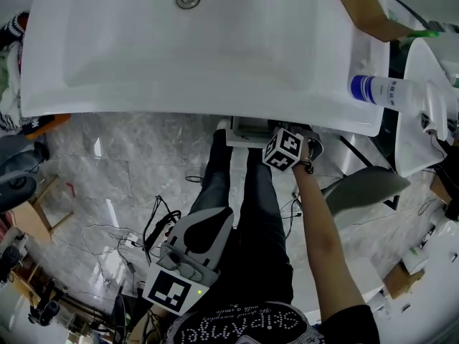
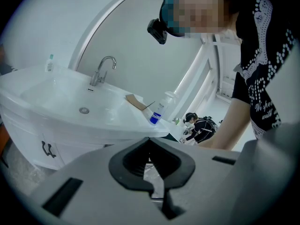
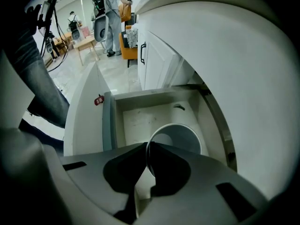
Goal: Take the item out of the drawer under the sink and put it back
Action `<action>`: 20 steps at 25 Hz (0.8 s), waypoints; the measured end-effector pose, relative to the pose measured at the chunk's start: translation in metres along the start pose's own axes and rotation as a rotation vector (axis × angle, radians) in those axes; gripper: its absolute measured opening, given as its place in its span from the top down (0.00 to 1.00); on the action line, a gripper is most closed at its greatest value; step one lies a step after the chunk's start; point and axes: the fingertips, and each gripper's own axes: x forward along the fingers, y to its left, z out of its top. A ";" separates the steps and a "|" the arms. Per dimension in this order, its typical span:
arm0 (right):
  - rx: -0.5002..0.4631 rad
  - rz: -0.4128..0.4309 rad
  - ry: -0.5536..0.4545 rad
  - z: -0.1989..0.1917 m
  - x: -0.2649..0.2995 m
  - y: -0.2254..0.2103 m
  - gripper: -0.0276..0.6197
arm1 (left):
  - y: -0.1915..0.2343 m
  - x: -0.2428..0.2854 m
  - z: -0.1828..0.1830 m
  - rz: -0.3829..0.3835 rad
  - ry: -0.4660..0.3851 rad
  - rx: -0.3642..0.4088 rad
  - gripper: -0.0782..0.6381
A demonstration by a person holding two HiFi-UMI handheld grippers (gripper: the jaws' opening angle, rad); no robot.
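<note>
Pinching round, pale-grey cup's [image 3: 180, 136] thin rim in right gripper [image 3: 145, 148] fingers over open drawer [image 3: 140, 98]; left gripper [image 2: 150, 140] fingers closed, empty.

Black short-sleeved T-shirt [image 1: 251, 328] with white dotted lettering, dark jeans [image 1: 258, 213], dark wristband [image 1: 308, 167]

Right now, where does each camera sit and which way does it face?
Head view: on the person's head, facing steeply down at the sink, legs, right arm.
Left gripper view: on the left gripper, facing the sink and the person's torso.
Right gripper view: on the right gripper, looking into the open drawer past its gripped cup; one leg shows.
Shared: first two both show the bottle.
</note>
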 end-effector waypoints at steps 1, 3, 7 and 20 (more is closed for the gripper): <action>-0.014 -0.001 0.003 0.000 0.001 0.000 0.92 | 0.000 0.000 0.000 0.001 -0.002 -0.002 0.89; -0.042 0.003 0.008 0.002 0.003 -0.001 0.92 | -0.001 0.000 0.000 0.002 -0.003 -0.004 0.89; -0.072 0.020 0.011 0.007 0.004 -0.002 0.92 | -0.003 0.000 -0.001 -0.001 0.002 -0.003 0.89; -0.062 0.069 0.026 -0.002 0.003 0.005 0.92 | -0.009 0.001 0.001 -0.014 -0.013 0.008 0.89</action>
